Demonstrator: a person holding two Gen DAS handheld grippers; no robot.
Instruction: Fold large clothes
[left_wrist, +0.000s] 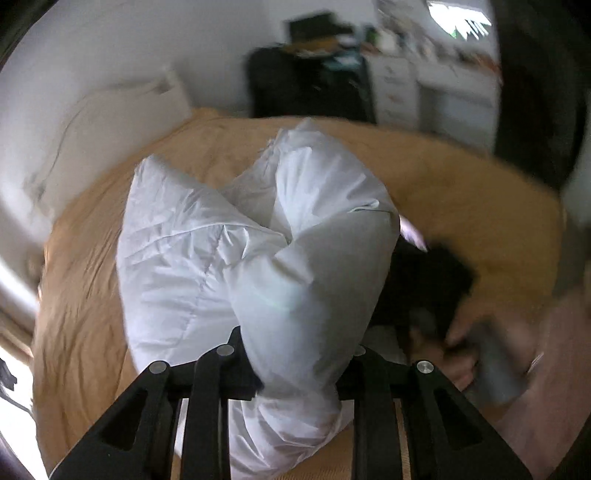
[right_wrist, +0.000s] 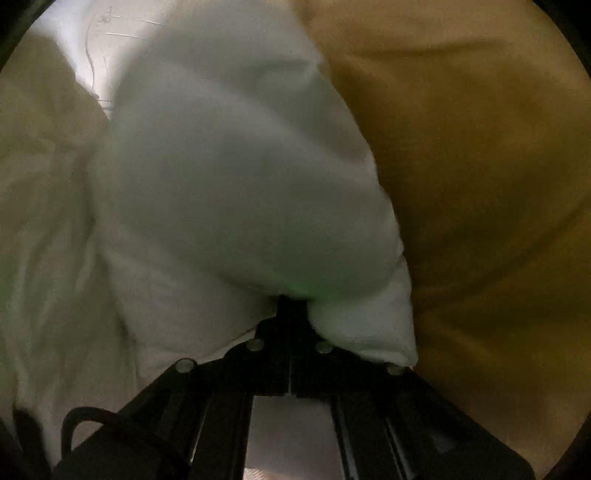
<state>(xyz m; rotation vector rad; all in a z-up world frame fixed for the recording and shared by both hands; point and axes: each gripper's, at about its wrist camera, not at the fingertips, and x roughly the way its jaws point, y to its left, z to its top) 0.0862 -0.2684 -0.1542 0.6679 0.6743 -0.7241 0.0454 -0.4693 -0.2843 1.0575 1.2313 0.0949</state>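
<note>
Bed (left_wrist: 461, 177), dressed in a tan cover, fills both views and serves as the folding ground. White padded garment (left_wrist: 207, 236) is lifted in a bunched mass above it, apparently gathered so one portion can be carried over another; in my judgement the fold is mid-course. Left tongs (left_wrist: 295, 365) are closed down on a thick roll of the fabric, which passes between the jaws. Right tongs (right_wrist: 291, 306) are drawn nearly together, pinching a garment edge. Right hand (left_wrist: 476, 325), blurred, grips its handle beside dark fabric.
</note>
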